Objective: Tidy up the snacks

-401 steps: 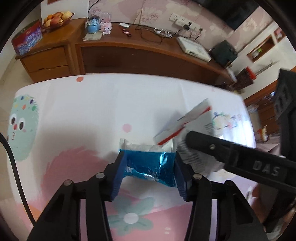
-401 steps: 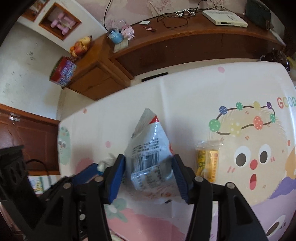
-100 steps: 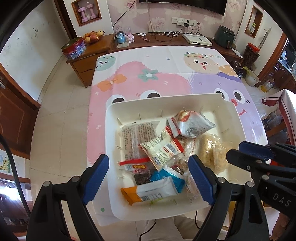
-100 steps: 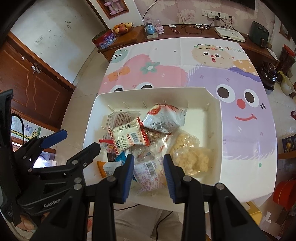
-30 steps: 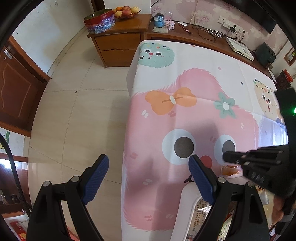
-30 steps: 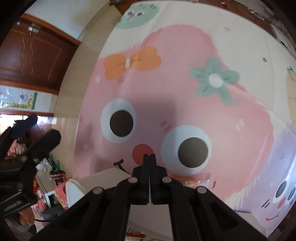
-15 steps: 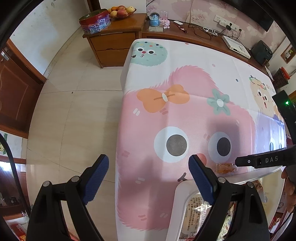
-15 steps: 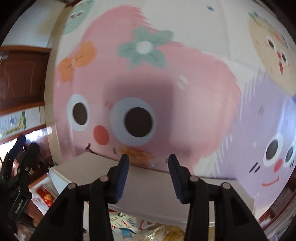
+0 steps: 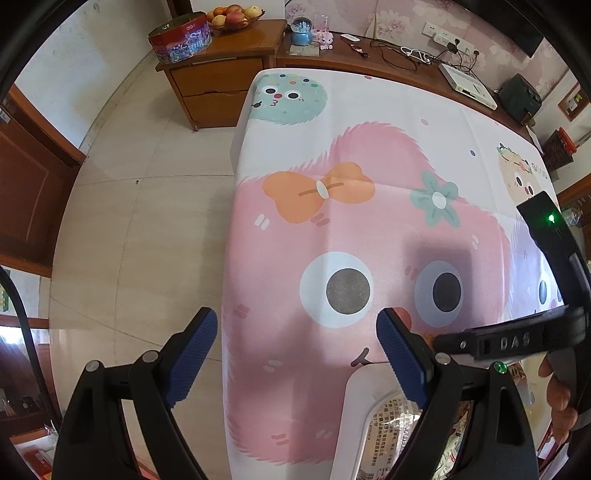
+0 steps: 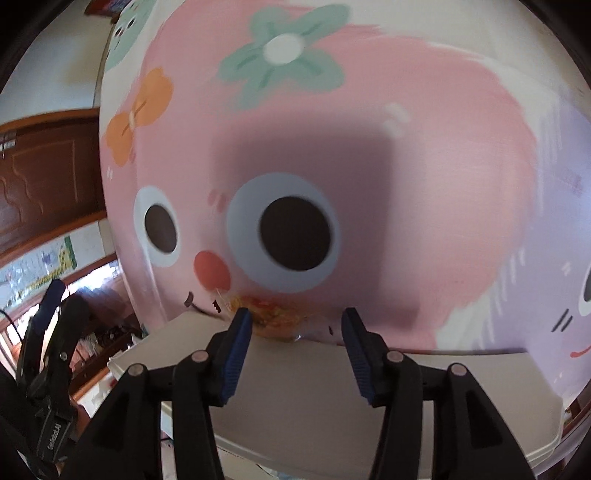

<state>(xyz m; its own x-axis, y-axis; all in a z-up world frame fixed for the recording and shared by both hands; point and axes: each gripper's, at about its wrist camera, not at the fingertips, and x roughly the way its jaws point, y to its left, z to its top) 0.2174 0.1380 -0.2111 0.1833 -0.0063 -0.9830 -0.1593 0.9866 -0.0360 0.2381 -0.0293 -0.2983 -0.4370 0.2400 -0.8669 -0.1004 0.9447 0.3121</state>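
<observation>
While its jaws have just been opening, the right hand-held gripper [image 10: 296, 325] frames—untouched, seemingly—an orange snack packet [image 10: 271, 314].

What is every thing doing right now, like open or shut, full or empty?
left gripper: open, nothing between its fingers.
right gripper: open, has just been opening; fingers either side of the snack, not pressing it.
orange snack packet: lying on the tablecloth behind the bin.
white bin: on the table, holding snack packets.
fruit bowl: full of fruit.
</observation>
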